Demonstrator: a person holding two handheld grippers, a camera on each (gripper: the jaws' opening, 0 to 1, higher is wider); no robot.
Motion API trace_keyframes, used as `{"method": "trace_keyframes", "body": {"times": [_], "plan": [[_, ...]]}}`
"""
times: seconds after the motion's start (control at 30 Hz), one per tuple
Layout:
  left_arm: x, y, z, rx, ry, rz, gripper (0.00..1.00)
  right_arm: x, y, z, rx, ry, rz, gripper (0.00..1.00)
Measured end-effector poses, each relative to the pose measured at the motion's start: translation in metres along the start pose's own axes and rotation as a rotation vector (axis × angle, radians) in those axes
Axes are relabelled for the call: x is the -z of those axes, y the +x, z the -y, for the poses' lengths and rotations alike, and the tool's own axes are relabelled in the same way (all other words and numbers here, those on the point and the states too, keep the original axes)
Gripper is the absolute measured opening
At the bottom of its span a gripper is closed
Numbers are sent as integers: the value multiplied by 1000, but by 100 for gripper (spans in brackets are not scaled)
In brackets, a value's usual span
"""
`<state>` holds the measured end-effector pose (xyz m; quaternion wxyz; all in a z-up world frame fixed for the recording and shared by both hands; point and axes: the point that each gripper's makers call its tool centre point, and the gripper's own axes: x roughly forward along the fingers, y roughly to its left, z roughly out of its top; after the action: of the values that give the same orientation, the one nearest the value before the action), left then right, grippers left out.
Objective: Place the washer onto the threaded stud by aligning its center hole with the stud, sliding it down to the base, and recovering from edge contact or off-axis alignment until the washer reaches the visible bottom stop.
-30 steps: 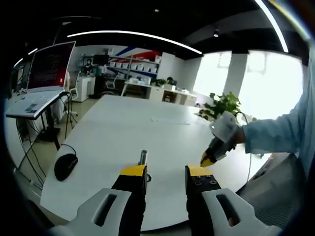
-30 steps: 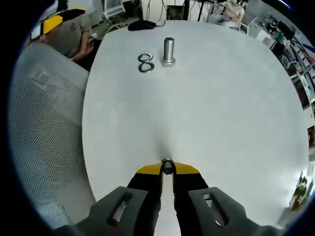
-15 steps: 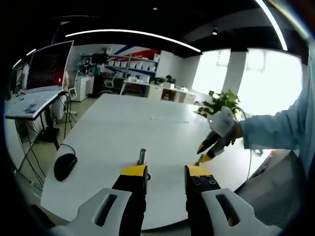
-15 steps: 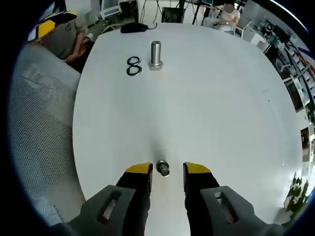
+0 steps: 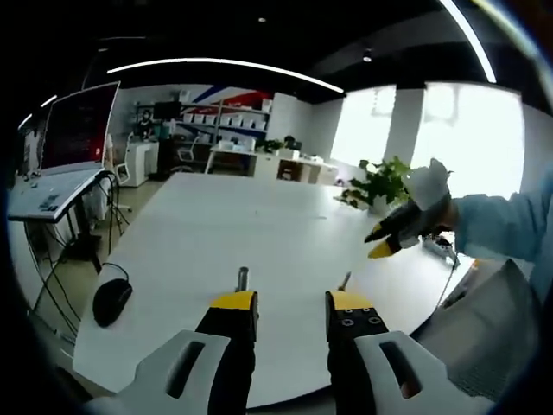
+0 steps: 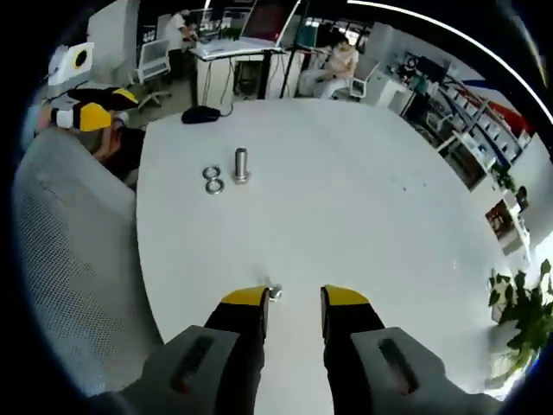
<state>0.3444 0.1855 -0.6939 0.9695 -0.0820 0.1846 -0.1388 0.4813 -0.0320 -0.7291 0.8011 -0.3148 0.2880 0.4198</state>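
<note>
left gripper view: low at the bench point(image 5: 216, 233) edge, looking level across its white top toward shelves and windows, stud point(image 5: 243, 278) close ahead. right gripper view: higher up, tilted down over the same bench point(image 6: 346, 207) from another side, stud point(image 6: 241, 165) farther off, two washers point(image 6: 212, 180) just beside it. shared between both: bench top, stud, black mouse point(image 5: 112, 301) point(image 6: 200, 113), laptop stand behind it.

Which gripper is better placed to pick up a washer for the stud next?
Probably the left gripper: it's open, with the stud just past its fingertips and two washers lying beside it. The right gripper, also open, is farther away.
</note>
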Motion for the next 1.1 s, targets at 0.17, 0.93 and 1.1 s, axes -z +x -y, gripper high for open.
{"method": "trace_keyframes", "body": {"times": [0.17, 0.93, 1.1], "plan": [[-1, -5, -4, -9, 7, 23, 29, -2, -50, 21, 144, 60, 122, 27], [3, -4, -7, -11, 25, -2, 31, 66, -137, -61, 60, 425, 304, 28], [6, -5, -6, -9, 38, -21, 32, 63, -134, -69, 78, 527, 343, 30]]}}
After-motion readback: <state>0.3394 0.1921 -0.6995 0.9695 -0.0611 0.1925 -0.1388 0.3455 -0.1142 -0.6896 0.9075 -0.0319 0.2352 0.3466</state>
